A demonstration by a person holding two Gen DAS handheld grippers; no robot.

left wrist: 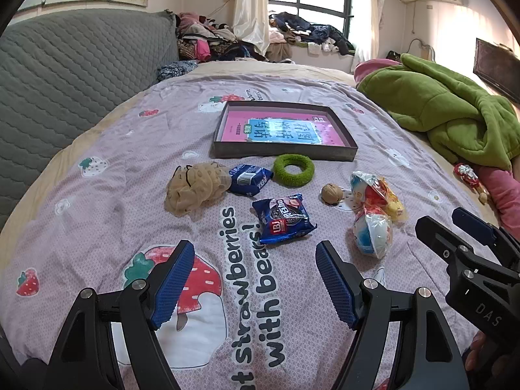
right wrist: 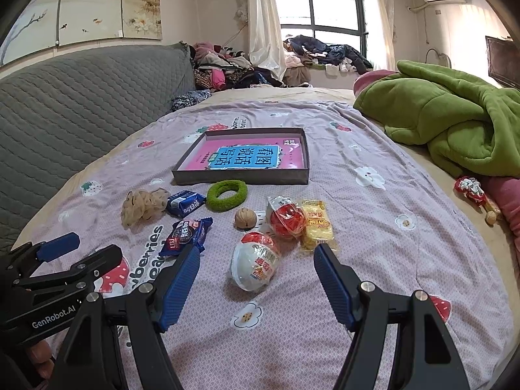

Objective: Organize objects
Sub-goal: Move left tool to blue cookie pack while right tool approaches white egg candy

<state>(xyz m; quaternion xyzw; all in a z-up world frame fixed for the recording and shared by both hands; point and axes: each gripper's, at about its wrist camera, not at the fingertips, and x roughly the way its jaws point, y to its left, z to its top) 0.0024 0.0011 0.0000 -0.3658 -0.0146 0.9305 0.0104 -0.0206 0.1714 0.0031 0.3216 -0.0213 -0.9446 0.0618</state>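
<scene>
On the bed's strawberry-print cover, from left to right, lie a beige mesh scrunchie, a small blue snack packet, a larger blue cookie packet, a green ring, a walnut, two plastic-wrapped egg toys and a yellow snack pack. Behind them sits a shallow box holding a pink book. The left gripper and right gripper hover above the cover, jaws spread wide and empty.
</scene>
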